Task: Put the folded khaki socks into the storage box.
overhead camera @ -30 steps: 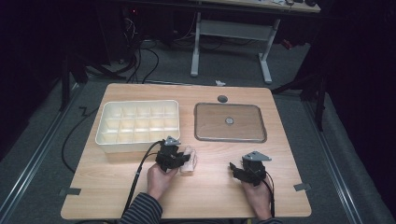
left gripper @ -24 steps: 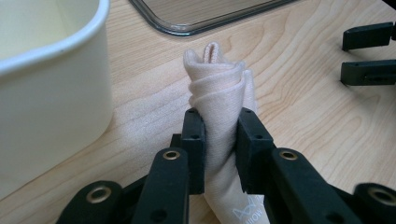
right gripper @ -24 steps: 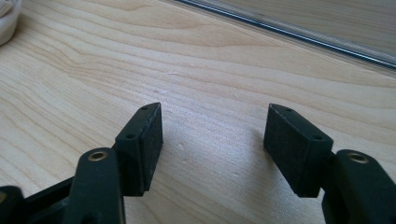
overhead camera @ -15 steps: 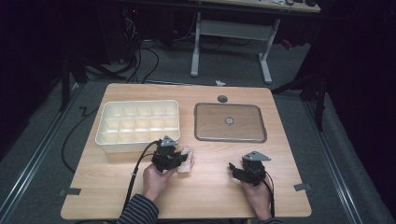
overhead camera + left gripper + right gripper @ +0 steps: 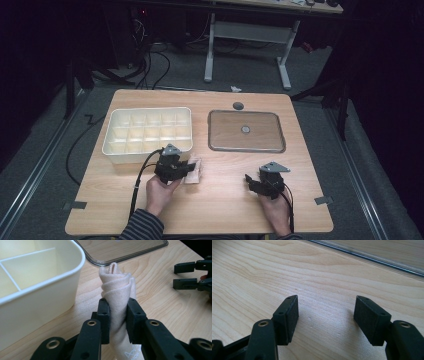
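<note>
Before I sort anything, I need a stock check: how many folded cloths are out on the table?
1: the folded cloth, clamped in the left gripper beside the divided bin.

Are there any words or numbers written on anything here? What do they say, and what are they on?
Faint white print, a small logo with letters, on the rolled beige cloth low between the jaws of the left gripper: too cut off and blurred to read.
No writing can be seen on the cream plastic divider box, the clear flat lid or the wooden table.
</note>
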Available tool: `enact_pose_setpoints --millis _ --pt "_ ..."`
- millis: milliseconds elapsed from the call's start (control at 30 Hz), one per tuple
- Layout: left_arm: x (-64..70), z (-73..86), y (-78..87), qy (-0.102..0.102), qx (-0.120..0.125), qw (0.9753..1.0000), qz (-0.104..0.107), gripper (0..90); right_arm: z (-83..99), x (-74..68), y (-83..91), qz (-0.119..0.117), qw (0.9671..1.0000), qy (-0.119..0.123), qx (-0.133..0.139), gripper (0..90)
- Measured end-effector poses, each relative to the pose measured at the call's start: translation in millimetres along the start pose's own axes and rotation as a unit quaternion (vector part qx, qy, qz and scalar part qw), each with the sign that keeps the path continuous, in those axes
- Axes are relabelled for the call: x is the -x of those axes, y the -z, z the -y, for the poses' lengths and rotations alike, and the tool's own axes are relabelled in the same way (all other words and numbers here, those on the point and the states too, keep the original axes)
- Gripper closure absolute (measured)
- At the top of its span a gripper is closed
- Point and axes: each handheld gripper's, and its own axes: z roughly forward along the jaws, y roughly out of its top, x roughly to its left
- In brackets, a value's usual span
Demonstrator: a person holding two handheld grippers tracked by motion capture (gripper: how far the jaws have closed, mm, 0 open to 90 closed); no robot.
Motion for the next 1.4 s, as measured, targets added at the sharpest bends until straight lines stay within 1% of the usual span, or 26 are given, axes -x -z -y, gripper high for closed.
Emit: enact_pose_setpoints --millis 167,267,300,433,667,1200,1400 --pt "-4.6 0.3 7.5 0.004 0.005 1.0 0.003 75.8 0.0 0.0 -0.1 0.0 1.0 0.0 0.0 36.7" --pt "-8.3 1.0 13.6 0.013 0.011 0.9998 0.007 75.7 0.0 0.1 -0.1 0.0 1.0 0.0 0.0 36.6" --pt "-8.3 1.0 13.6 0.013 0.011 0.9998 0.007 75.7 0.0 0.1 -0.1 0.0 1.0 0.0 0.0 36.6" --pt "-11.0 1.8 21.8 0.013 0.015 0.9998 0.001 75.7 -0.1 0.0 -0.1 0.0 1.0 0.0 0.0 36.6" --pt "-14.0 2.9 28.6 0.015 0.02 0.9997 -0.001 75.6 -0.2 0.1 -0.2 0.0 1.0 0.0 0.0 36.5" --pt "-26.4 6.7 48.8 0.032 0.041 0.9986 -0.006 75.5 -0.2 0.0 -0.3 0.0 1.0 0.0 0.0 36.4" --pt "-30.6 8.9 58.2 0.037 0.045 0.9982 -0.014 75.5 -0.2 0.1 -0.2 0.0 1.0 0.001 0.0 36.4"
